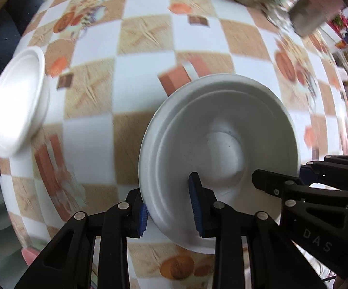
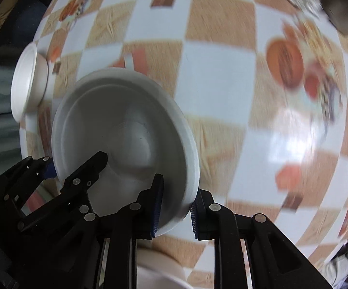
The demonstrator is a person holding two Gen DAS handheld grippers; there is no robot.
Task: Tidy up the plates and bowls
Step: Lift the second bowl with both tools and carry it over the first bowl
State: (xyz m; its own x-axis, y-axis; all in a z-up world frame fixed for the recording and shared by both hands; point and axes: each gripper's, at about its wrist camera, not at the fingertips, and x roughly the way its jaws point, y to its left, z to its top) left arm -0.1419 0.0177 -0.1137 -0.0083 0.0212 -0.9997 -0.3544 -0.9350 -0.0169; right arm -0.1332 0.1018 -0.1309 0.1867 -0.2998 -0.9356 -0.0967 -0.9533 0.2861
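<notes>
1. both views are smeared by motion; the far corner of the surface (image 1: pixel 145 77) shows only a grey blocky thing (image 1: pixel 311 14) and glints of clutter too blurred to name.
2. the white bowl (image 1: pixel 222 149) is partly hidden by black linkage, and its underside cannot be seen, so whether it rests on the checkered cloth or is lifted is unclear.
3. the left tool (image 1: pixel 169 207) reaches in from below, its blue pads pinching the bowl's near-left rim, one pad inside, one outside.
4. the right tool (image 2: pixel 176 207) straddles the bowl's (image 2: pixel 125 134) right rim in the same manner; whether the outer pad touches the wall is hard to tell.
5. a second white bowl (image 1: pixel 17 101) stands apart at the surface's left edge, distorted by the lens.
</notes>
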